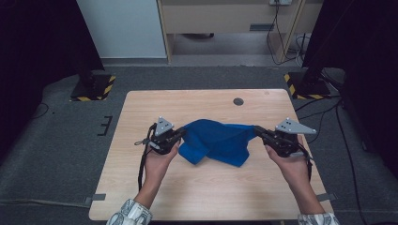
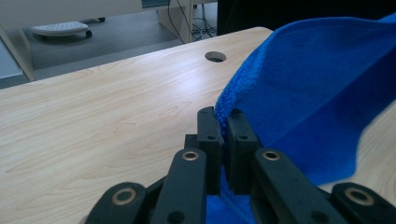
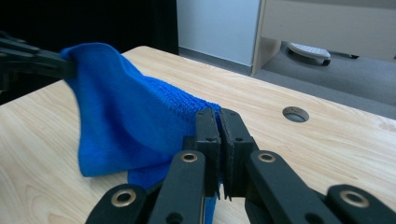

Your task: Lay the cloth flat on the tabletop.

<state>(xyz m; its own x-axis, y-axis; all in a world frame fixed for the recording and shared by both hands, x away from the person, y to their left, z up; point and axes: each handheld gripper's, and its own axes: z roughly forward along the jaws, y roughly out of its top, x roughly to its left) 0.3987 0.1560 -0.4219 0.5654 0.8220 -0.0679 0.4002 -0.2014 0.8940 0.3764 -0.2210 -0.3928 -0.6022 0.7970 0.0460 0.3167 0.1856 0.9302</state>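
- Two grippers, one cloth: in the high view the left gripper (image 1: 180, 135) and right gripper (image 1: 257, 131) each pinch an opposite end of the blue cloth (image 1: 216, 140), so it hangs stretched between them over the middle of the desk (image 1: 141, 187). Looks like the point of the two-ended hold is to spread it out flat, or line it up for a fold. The lower part sags and seems to touch the wood, so it's not fully taut.
- Left gripper view: jaws are closed right down on a thick hem of the cloth (image 2: 308, 93), barely any gap. Gripping at the edge rather than mid-fabric makes sense, keeps the rest free to drape. Cable hole (image 2: 215, 57) sits further back on the desk.
- Right gripper view: same deal, jaws clamped on the fuzzy edge of the cloth (image 3: 121, 126), which runs off to the other gripper (image 3: 32, 58) at the far end. Cloth dips in the middle, so I'd guess pulling apart a bit more would flatten it.
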